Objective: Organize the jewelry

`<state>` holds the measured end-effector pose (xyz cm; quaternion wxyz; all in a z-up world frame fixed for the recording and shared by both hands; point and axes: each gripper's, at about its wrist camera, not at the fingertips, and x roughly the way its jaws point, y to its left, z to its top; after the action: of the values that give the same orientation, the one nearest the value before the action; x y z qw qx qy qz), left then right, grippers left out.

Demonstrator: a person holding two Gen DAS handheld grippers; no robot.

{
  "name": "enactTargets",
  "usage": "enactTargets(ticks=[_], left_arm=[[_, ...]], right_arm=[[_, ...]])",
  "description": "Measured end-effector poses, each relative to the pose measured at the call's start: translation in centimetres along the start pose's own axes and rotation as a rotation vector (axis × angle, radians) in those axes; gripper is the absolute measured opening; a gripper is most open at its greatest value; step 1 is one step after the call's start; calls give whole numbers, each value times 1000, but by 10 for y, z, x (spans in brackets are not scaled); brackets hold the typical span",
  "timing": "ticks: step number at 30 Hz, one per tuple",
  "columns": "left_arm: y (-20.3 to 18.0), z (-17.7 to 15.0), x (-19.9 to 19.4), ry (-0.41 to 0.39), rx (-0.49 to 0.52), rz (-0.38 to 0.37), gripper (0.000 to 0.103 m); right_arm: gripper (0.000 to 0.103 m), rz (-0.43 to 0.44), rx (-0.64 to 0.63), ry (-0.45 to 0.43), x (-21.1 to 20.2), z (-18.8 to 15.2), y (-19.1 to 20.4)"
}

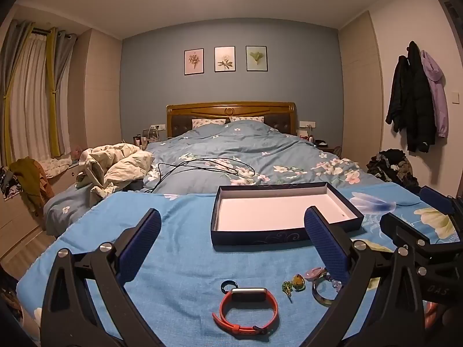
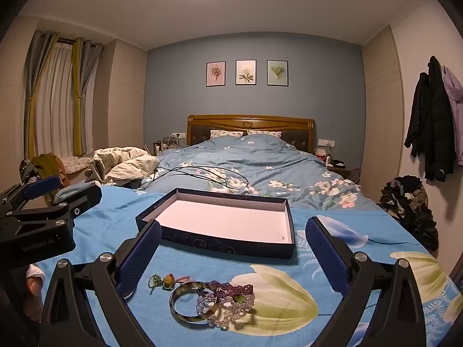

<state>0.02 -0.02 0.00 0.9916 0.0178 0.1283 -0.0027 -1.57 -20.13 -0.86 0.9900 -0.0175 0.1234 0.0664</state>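
Here the jewelry lies in a loose row on the near edge of a blue floral cloth (image 1: 179, 260). In the left wrist view an orange band (image 1: 246, 309) with a silver face sits nearest, its strap curled into a loop. Just beyond its left end lies a small dark ring (image 1: 228, 286). To the right come a green charm (image 1: 287, 286) and a yellow charm (image 1: 298, 281), touching or nearly so. Right of them a bangle (image 1: 322, 296) is partly hidden behind the right finger.

In the right wrist view the bangle (image 2: 193, 303) is a mottled hoop lying flat. A clear bead bracelet (image 2: 228, 310) overlaps its right side, and a purple bead band (image 2: 231, 289) lies just beyond both. The 2 charms (image 2: 163, 281) sit left of the hoop.

Farther off on the cloth stands a shallow dark blue box (image 1: 285, 234) with a white floor, open at the top; only 1 tiny dark speck shows near its right corner. It is apart from the jewelry.

The left gripper (image 1: 233, 245) hangs above the cloth with jaws spread wide, nothing between the pads. The right gripper (image 2: 234, 256) is the same, jaws wide and holding nothing, the bangle and beads below them.

Beyond the cloth is a bed (image 1: 246, 150) with a flowered blue quilt, a black cable (image 1: 202, 167) looped on it, and a wooden headboard (image 1: 231, 110). 3 framed prints (image 1: 225, 59) hang on the far wall. Coats (image 1: 416, 101) hang on the right.
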Motion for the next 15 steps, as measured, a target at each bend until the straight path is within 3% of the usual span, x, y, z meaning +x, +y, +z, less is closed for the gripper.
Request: enactTargets(ticks=[15], left_arm=[[-2, 3, -6, -17, 1, 0, 97]], right_arm=[[96, 9, 0, 4, 2, 3, 2]])
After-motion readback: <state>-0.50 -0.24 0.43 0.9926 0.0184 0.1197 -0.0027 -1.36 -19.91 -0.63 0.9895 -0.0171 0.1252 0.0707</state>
